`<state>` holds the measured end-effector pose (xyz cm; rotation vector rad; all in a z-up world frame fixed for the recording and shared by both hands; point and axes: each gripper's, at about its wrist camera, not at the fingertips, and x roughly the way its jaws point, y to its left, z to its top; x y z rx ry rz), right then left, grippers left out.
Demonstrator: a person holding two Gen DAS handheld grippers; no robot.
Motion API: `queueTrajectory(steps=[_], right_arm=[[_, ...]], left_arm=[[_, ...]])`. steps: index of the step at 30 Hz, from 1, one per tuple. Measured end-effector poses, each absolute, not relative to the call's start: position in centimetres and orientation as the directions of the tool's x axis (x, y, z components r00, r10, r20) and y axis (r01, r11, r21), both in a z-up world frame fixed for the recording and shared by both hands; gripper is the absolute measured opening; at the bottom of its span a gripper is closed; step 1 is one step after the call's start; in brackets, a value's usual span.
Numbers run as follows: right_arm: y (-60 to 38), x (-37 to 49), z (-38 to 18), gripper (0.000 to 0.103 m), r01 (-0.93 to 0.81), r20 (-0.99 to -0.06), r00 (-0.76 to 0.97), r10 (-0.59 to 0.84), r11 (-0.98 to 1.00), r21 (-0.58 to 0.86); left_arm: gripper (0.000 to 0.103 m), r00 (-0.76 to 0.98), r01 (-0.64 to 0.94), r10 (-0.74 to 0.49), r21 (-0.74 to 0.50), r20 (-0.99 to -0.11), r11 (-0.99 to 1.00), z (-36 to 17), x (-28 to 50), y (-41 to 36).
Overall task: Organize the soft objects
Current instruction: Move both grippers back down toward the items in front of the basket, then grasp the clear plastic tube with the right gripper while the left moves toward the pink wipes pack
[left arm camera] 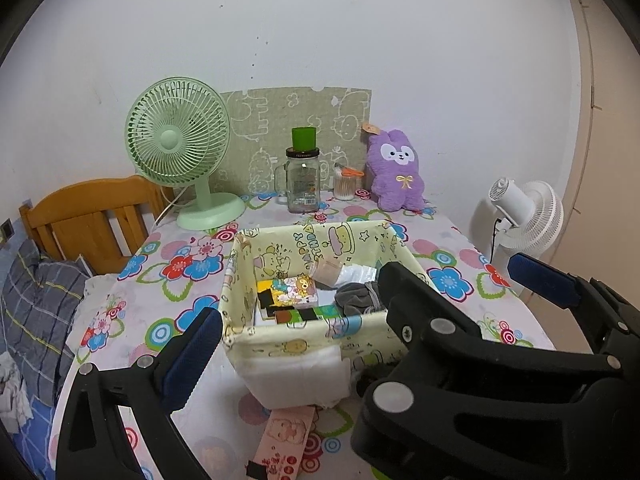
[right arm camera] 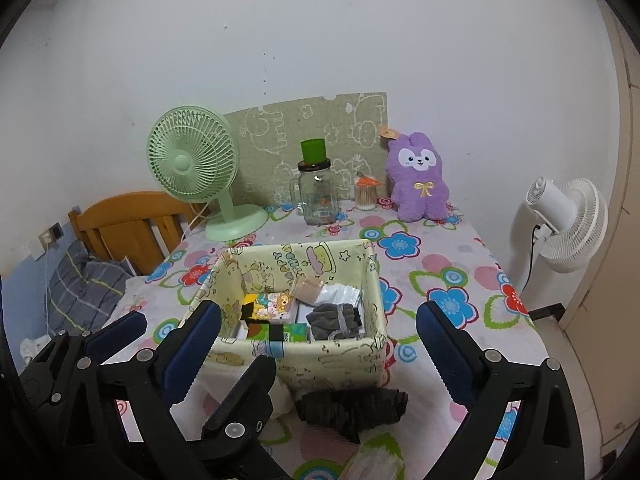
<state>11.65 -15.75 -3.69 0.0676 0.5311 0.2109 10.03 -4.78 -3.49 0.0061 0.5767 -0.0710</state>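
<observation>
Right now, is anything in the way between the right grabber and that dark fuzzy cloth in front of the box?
Nothing visible blocks it. The dark cloth lies on the table just before the yellow box, and the open right gripper has bare space above it. The left gripper sits off to the side.

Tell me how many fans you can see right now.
2. A green desk fan stands at the table's back left corner, beside the glass jar. A white fan stands on the floor, off the table's right side. Others could be out of frame.

Home bedroom, wooden bed headboard [left arm camera: 92, 216], plaid pillow [left arm camera: 40, 304], flowered tablecloth [left arm camera: 168, 268], plush bunny [left arm camera: 396, 172]
</observation>
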Motion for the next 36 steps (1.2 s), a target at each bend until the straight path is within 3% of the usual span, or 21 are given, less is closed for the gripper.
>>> queueTrajectory(steps=[36], right_arm=[[-17.0, 6.5, -9.2, 0.101, -0.056, -0.542, 0.836, 0.082, 0.996, 0.065]], left_arm=[[0.102, 0.798, 0.133, -0.126, -0.032, -0.589, 0.991, -9.2, 6.2, -6.1]])
